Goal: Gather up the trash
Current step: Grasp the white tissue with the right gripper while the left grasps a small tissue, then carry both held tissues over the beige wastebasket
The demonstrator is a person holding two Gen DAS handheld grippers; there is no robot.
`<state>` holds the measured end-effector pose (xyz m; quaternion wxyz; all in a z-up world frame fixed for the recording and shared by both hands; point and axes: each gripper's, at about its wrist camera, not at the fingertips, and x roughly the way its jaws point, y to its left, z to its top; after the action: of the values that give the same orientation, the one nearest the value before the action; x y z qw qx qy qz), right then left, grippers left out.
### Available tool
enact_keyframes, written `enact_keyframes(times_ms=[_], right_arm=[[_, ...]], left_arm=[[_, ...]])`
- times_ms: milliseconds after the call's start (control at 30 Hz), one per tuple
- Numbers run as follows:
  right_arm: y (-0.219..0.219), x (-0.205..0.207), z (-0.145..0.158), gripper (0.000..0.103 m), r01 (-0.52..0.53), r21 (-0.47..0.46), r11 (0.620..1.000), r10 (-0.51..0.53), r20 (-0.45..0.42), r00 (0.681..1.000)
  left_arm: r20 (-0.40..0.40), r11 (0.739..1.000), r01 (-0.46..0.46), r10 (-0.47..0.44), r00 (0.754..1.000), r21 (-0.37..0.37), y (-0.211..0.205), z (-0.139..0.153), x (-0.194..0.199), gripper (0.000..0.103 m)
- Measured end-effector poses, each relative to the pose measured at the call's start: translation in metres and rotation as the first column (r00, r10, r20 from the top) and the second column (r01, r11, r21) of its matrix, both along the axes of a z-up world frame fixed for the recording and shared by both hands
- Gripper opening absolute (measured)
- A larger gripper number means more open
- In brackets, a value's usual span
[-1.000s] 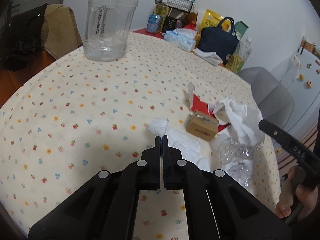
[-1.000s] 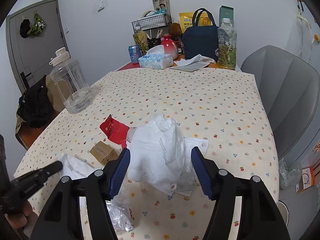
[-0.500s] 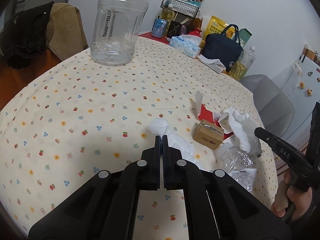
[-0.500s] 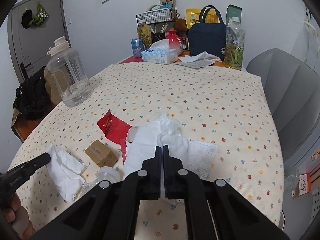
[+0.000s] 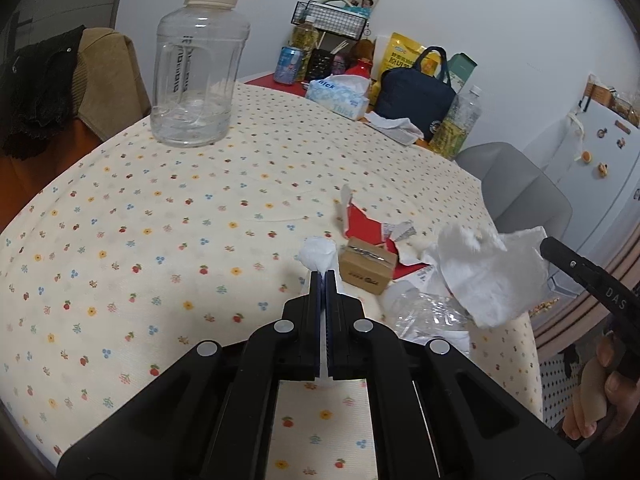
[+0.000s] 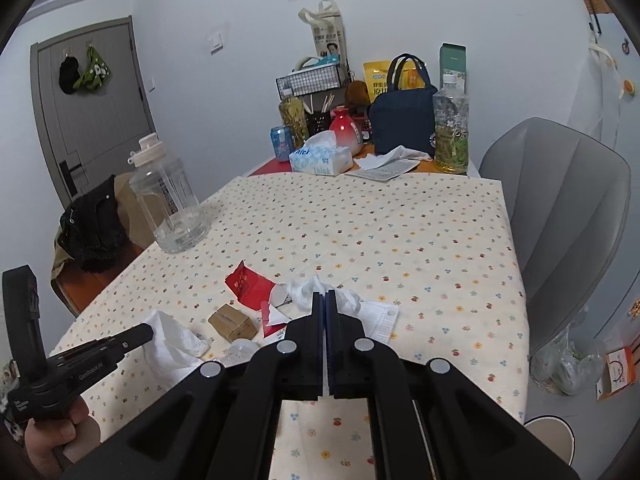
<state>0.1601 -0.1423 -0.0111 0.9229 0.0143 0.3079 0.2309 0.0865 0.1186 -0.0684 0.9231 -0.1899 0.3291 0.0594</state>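
My left gripper (image 5: 324, 274) is shut on a white tissue (image 5: 318, 254), which pokes out past its tips just above the flowered tablecloth (image 5: 160, 240). My right gripper (image 6: 325, 294) is shut on a larger crumpled white tissue (image 6: 304, 294). In the left wrist view that tissue (image 5: 492, 276) hangs lifted from the right gripper (image 5: 546, 245). On the cloth between them lie a small cardboard box (image 5: 366, 270), a torn red wrapper (image 5: 364, 228), a crushed clear plastic bottle (image 5: 424, 312) and a printed paper slip (image 6: 378, 318).
A big clear water jug (image 5: 196, 68) stands at the far left of the table. A tissue box (image 6: 320, 158), a navy bag (image 6: 402, 122) and bottles crowd the far end. A grey chair (image 6: 560, 208) stands on the right, and a chair draped with dark clothes (image 6: 92, 228) on the left.
The right gripper's jaws closed on the large white tissue and lifted it off the table. The left gripper kept its grip on the smaller tissue and rose a little.
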Motion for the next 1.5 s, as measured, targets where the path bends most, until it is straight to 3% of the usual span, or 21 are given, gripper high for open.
enact_keyframes(times_ms=[167,333,533,767,1067,1500], right_arm=[[-0.023,-0.011,0.014,0.002,0.021,0.035,0.999,-0.022,0.029,0.999],[-0.049,-0.019,0.026,0.002,0.048,0.064,0.997,-0.051,0.049,0.997],[-0.068,-0.025,0.031,0.002,0.067,0.083,0.994,-0.072,0.058,0.996],[-0.086,-0.029,0.032,0.002,0.086,0.112,0.99,-0.093,0.06,0.994],[-0.125,-0.036,0.031,0.002,0.151,0.135,0.979,-0.16,0.056,0.986],[-0.203,-0.054,0.023,0.002,0.298,0.145,0.943,-0.306,0.037,0.951]], left_arm=[[0.022,1.0,0.021,-0.022,1.0,0.017,-0.013,0.012,0.0,0.003],[0.051,0.998,0.055,-0.054,0.997,-0.012,-0.014,0.026,0.001,0.003],[0.055,0.997,0.016,-0.012,0.998,-0.07,0.01,0.032,-0.004,0.003],[0.08,0.998,0.022,-0.017,0.997,-0.055,0.004,0.049,-0.006,0.003],[0.11,0.991,0.13,-0.128,0.986,-0.01,-0.048,0.069,0.011,0.003],[0.09,0.942,0.335,-0.336,0.938,0.017,-0.153,0.068,0.047,0.003]])
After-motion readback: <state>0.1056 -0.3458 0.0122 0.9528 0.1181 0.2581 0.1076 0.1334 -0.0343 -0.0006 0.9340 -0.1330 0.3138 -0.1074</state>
